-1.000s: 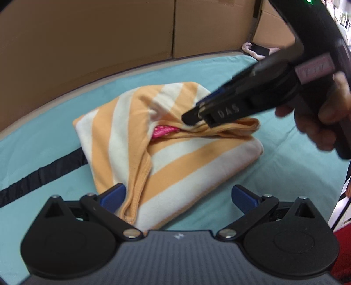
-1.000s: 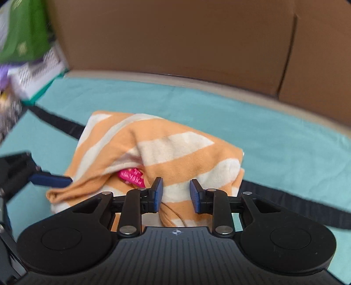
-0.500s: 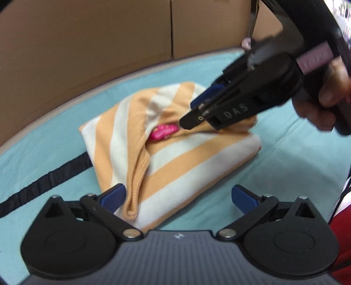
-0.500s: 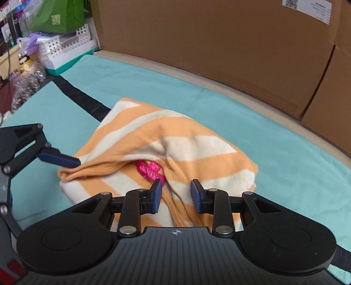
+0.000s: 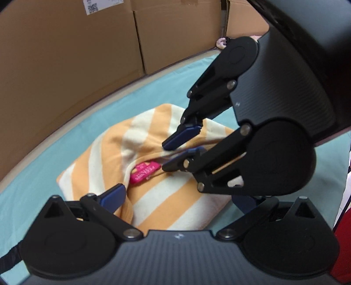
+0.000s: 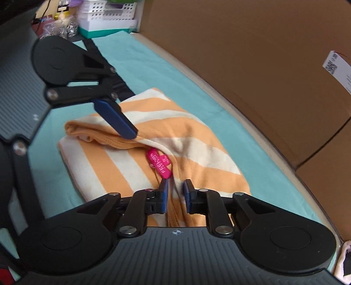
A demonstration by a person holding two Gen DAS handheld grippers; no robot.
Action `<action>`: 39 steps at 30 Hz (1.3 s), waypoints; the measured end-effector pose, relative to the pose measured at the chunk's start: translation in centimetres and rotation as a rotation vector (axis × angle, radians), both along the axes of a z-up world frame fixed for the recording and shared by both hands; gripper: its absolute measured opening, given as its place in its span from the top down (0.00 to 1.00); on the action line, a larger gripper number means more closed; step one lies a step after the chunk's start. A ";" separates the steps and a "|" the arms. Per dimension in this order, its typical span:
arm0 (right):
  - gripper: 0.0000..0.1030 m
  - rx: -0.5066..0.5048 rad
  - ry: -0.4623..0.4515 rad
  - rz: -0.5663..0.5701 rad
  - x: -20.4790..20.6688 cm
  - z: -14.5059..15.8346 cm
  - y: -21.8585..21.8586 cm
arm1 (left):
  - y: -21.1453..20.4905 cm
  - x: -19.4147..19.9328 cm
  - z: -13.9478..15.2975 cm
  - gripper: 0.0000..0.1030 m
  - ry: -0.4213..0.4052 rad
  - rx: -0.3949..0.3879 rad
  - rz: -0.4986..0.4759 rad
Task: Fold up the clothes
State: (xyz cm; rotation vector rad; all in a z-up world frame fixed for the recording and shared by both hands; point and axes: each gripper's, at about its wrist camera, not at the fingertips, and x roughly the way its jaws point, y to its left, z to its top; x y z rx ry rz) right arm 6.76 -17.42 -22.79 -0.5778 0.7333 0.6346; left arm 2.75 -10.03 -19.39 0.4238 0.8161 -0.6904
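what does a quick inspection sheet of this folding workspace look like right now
surface: teal cover with a black band
job's things: orange-and-cream striped garment, folded, pink label showing
clutter: white baskets at the far corner
grippers: right tool nearly closed around a fabric ridge; left tool open at the garment's edge
cables: nothing seen
surroundings: cardboard boxes along the edge

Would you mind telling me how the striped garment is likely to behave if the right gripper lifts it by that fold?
The striped garment will probably droop: its layers already sag and crease. It looks thin, so likely light. The right gripper, narrowly open around one orange fold, would probably raise only that layer, undoing the stack on the teal sheet.
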 end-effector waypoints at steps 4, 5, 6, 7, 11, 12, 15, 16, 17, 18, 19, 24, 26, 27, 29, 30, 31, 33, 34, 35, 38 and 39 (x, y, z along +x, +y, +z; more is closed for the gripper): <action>0.92 0.007 -0.007 -0.021 0.1 0.3 -0.2 | 0.8 0.0 0.5 0.01 -0.018 0.002 0.001; 0.92 0.019 -0.003 -0.031 0.1 0.6 -0.5 | 1.0 0.0 0.5 0.01 -0.021 0.001 0.001; 0.93 0.032 0.001 -0.040 0.1 0.9 -0.7 | 1.2 0.2 0.4 0.01 -0.013 0.004 0.003; 0.93 0.036 0.005 -0.044 -0.1 1.1 -0.9 | 1.2 0.4 -0.1 0.01 0.004 0.011 0.004; 0.94 -0.034 0.045 -0.036 -0.4 -0.4 -1.1 | 1.3 0.9 -2.2 0.01 0.054 0.043 -0.014; 0.92 -0.040 0.035 -0.035 -0.4 -0.9 -1.0 | 1.4 0.7 -2.4 0.01 0.043 0.037 -0.020; 0.89 -0.049 0.039 -0.027 -0.2 -0.5 -0.7 | 1.9 0.7 -2.1 0.01 0.056 0.016 -0.028; 0.85 -0.040 0.043 -0.031 -0.1 0.1 -0.9 | 2.0 0.8 -2.0 0.01 0.060 0.015 -0.033; 0.83 -0.006 0.040 -0.044 -0.2 1.0 -1.2 | 2.0 0.7 -2.0 0.01 0.059 0.021 -0.044; 0.83 0.031 0.036 -0.057 -0.3 1.9 -1.6 | 1.9 0.6 -2.0 0.01 0.056 0.030 -0.057; 0.83 0.084 0.038 -0.074 -0.3 2.9 -1.9 | 1.9 0.6 -2.0 0.01 0.054 0.038 -0.068; 0.84 0.126 0.095 -0.117 1.3 2.0 0.1 | 2.1 0.6 -1.9 0.01 0.054 0.043 -0.085; 0.84 0.125 0.118 -0.130 2.0 1.3 1.1 | 2.3 0.5 -1.8 0.01 0.057 0.036 -0.081; 0.84 0.124 0.129 -0.137 2.4 0.9 1.6 | 2.4 0.5 -1.7 0.01 0.058 0.032 -0.079; 0.86 0.126 0.166 -0.147 3.2 -0.1 1.8 | 2.6 0.4 -1.6 0.01 0.061 0.025 -0.075; 0.87 0.126 0.179 -0.139 3.1 -0.2 1.4 | 2.7 0.3 -1.6 0.01 0.063 0.022 -0.073; 0.88 0.126 0.190 -0.129 3.0 -0.2 0.9 | 2.8 0.3 -1.5 0.01 0.064 0.018 -0.071; 0.88 0.125 0.182 -0.113 2.0 0.7 0.7 | 3.0 0.2 -1.4 0.01 0.067 0.011 -0.067; 0.87 0.124 0.177 -0.106 1.5 1.2 0.6 | 3.1 0.1 -1.4 0.01 0.068 0.007 -0.065; 0.87 0.123 0.172 -0.098 1.0 1.7 0.5 | 3.2 0.1 -1.3 0.01 0.069 0.003 -0.063; 0.87 0.112 0.171 -0.073 0.0 1.7 0.8 | 3.4 0.2 -1.2 0.01 0.078 -0.008 -0.065; 0.87 0.118 0.176 -0.072 0.1 1.3 1.0 | 3.4 0.2 -1.2 0.01 0.083 -0.013 -0.065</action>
